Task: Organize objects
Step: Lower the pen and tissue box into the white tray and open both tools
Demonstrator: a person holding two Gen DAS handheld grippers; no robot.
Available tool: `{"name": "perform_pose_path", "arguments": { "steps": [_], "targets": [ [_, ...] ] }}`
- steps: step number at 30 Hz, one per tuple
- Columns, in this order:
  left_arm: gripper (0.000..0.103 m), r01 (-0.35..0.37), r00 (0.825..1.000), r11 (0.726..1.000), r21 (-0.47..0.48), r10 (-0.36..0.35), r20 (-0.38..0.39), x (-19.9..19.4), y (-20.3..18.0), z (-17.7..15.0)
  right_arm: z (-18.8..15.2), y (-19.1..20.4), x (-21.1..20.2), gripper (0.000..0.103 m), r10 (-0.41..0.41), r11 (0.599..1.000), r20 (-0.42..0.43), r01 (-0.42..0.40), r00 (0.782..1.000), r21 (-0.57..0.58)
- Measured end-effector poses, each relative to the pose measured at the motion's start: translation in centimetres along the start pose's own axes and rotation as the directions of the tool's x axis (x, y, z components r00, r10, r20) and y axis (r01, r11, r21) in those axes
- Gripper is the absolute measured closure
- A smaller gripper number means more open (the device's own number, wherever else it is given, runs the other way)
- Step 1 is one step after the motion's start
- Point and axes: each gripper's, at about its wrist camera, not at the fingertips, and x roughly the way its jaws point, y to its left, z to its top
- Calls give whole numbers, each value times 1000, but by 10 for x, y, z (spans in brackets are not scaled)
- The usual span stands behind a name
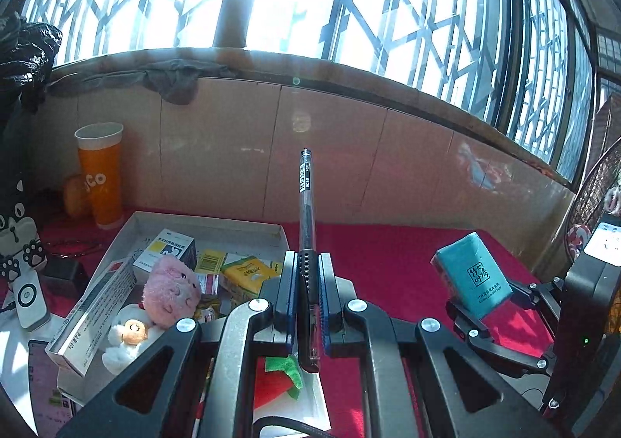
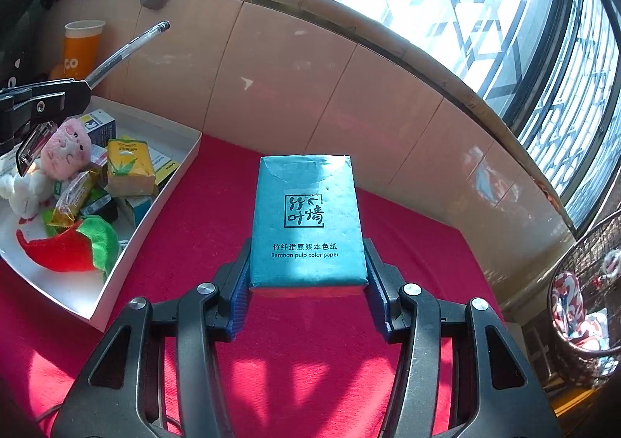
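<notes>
My left gripper (image 1: 308,263) is shut on a clear pen (image 1: 305,205) with a black grip, which points forward and up over the white tray (image 1: 209,222). The tray holds a pink plush (image 1: 170,288), a yellow tissue pack (image 1: 248,275), medicine boxes and other small items. My right gripper (image 2: 306,263) is shut on a teal tissue pack (image 2: 306,220) and holds it above the red cloth (image 2: 302,337), right of the tray (image 2: 170,185). The left wrist view shows that pack (image 1: 473,275) at right; the right wrist view shows the pen (image 2: 128,49) at upper left.
An orange paper cup (image 1: 101,174) stands behind the tray by the tan wall. A cat-shaped stand (image 1: 19,244) sits at far left. A red and green felt piece (image 2: 70,247) lies in the tray's near end. A wire basket (image 2: 582,298) stands at right.
</notes>
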Motion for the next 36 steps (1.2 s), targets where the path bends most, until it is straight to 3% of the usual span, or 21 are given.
{"name": "perform_pose_path", "arguments": {
  "steps": [36],
  "targets": [
    [95, -114, 993, 987, -116, 115, 2, -21, 101, -7, 33, 87, -17, 53, 70, 989, 66, -61, 995, -132]
  ]
}}
